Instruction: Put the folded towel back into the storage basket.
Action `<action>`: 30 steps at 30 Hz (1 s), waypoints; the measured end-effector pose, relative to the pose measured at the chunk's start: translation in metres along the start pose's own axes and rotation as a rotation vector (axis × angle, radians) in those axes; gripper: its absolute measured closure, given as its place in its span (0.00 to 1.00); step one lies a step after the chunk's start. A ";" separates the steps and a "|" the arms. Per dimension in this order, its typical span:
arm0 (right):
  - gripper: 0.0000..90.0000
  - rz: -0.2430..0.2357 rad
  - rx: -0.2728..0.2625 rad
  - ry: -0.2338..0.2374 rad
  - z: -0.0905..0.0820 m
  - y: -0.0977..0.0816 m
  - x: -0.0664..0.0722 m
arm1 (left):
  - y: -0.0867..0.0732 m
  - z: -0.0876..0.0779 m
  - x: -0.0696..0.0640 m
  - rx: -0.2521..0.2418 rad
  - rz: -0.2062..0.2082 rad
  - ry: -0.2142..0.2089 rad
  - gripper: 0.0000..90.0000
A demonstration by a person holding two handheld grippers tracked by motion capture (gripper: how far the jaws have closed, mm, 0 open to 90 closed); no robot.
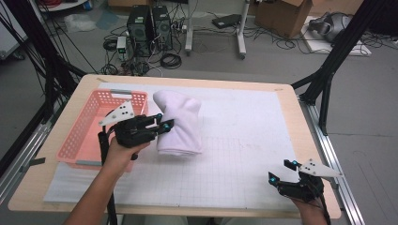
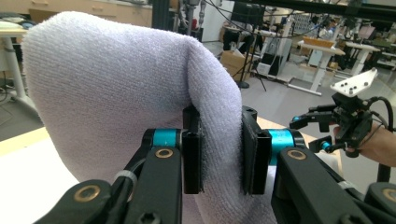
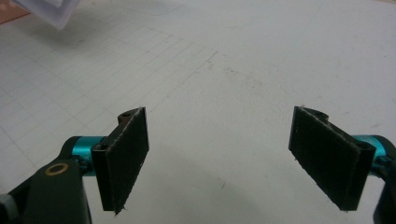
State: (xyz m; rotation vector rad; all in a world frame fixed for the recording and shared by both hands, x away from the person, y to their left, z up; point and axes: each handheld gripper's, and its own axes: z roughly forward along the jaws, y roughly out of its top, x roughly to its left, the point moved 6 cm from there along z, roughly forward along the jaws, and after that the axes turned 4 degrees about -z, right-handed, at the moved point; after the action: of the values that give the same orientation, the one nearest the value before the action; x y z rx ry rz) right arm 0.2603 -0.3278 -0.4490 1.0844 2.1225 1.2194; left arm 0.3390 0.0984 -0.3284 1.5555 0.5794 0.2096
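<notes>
- Towel (image 1: 178,123): white, folded into a thick bundle, on the gridded mat (image 1: 244,154) just right of the pink basket (image 1: 89,133). Its near left edge is lifted by the left gripper (image 1: 163,124); the rest slopes away toward the far side of the table (image 1: 300,122).
- In the left gripper view the towel (image 2: 116,93) rises as a broad arched fold in front of the camera, and a ridge of it runs down between the two black pads (image 2: 192,154).
- Left gripper: jaws closed on that ridge of towel, pads pressing the cloth from both sides. The hand (image 1: 119,154) comes in from the lower left, over the basket's near right corner.
- Right gripper (image 1: 284,171): jaws wide apart, nothing between them. It sits low at the near right corner of the mat, well apart from the towel.
- In the right gripper view its pads (image 3: 123,156) frame bare mat (image 3: 224,93).
- Basket: slotted walls, standing at the table's left side.
</notes>
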 end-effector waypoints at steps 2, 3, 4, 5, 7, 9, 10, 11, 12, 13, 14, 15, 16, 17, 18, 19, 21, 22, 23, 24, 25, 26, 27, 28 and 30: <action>0.21 0.004 0.003 0.002 0.000 0.000 0.000 | 0.003 -0.006 0.002 -0.006 0.001 0.002 0.82; 0.21 0.001 0.002 0.000 0.000 0.000 0.000 | 0.003 -0.006 0.002 -0.006 0.001 0.002 0.82; 0.21 0.002 0.002 0.001 0.001 0.000 0.000 | 0.004 -0.009 0.004 -0.010 0.002 0.008 0.82; 0.21 0.001 0.001 0.000 0.001 0.000 0.000 | 0.006 -0.012 0.005 -0.015 0.000 0.012 0.82; 0.21 0.004 0.000 0.000 0.001 0.000 0.000 | 0.009 -0.019 0.008 -0.020 -0.001 0.016 0.82; 0.21 0.004 -0.001 -0.003 0.000 0.000 -0.001 | 0.014 -0.028 0.013 -0.032 -0.010 0.017 0.82; 0.21 0.002 0.000 -0.005 0.000 0.000 -0.002 | 0.015 -0.032 0.015 -0.038 -0.014 0.018 0.82; 0.21 0.003 0.000 -0.004 0.000 0.000 -0.001 | 0.017 -0.035 0.016 -0.039 -0.016 0.016 0.82; 0.21 0.003 0.001 -0.004 0.000 0.000 -0.001 | 0.017 -0.035 0.016 -0.039 -0.016 0.016 0.82; 0.21 0.003 0.001 -0.005 0.000 -0.001 -0.002 | 0.021 -0.042 0.020 -0.047 -0.014 0.020 0.82; 0.21 0.004 0.004 -0.006 0.000 -0.001 -0.002 | 0.023 -0.046 0.022 -0.046 -0.014 0.025 0.82; 0.21 0.008 0.003 -0.007 0.000 -0.001 -0.002 | 0.024 -0.049 0.025 -0.047 -0.014 0.028 0.82; 0.21 0.009 0.002 -0.007 0.000 -0.001 -0.002 | 0.025 -0.052 0.028 -0.048 -0.015 0.030 0.82; 0.21 0.009 0.002 -0.008 0.000 -0.001 -0.002 | 0.027 -0.056 0.031 -0.047 -0.016 0.036 0.82; 0.21 0.009 0.002 -0.008 0.000 -0.001 -0.002 | 0.027 -0.056 0.031 -0.047 -0.016 0.036 0.82; 0.21 0.009 0.003 -0.008 0.000 -0.001 -0.002 | 0.029 -0.063 0.036 -0.053 -0.019 0.042 0.82; 0.21 0.007 0.002 -0.009 0.000 0.000 -0.002 | 0.030 -0.071 0.041 -0.062 -0.024 0.048 0.82; 0.21 0.008 0.004 -0.012 0.000 -0.001 -0.002 | 0.030 -0.071 0.041 -0.062 -0.024 0.048 0.82; 0.21 0.011 0.001 -0.012 0.000 -0.001 -0.002 | 0.031 -0.076 0.044 -0.066 -0.027 0.052 0.82; 0.21 0.015 0.004 -0.012 0.000 -0.001 -0.002 | 0.032 -0.082 0.048 -0.072 -0.031 0.057 0.82; 0.21 0.013 0.005 -0.012 0.000 -0.001 -0.003 | 0.033 -0.086 0.050 -0.073 -0.030 0.059 0.82; 0.21 0.013 0.005 -0.012 0.000 -0.001 -0.002 | 0.033 -0.086 0.050 -0.073 -0.030 0.059 0.82; 0.21 0.012 0.005 -0.013 0.000 -0.001 -0.003 | 0.034 -0.091 0.052 -0.077 -0.032 0.062 0.82; 0.21 0.014 0.008 -0.013 0.000 -0.001 -0.002 | 0.036 -0.099 0.055 -0.077 -0.032 0.066 0.82; 0.21 0.010 0.007 -0.016 0.001 -0.001 -0.003 | 0.037 -0.102 0.057 -0.080 -0.035 0.069 0.82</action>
State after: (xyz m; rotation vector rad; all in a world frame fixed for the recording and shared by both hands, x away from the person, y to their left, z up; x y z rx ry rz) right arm 0.2619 -0.3298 -0.4498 1.1049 2.1132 1.2046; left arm 0.3475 0.2168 -0.2962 1.4641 0.6445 0.2570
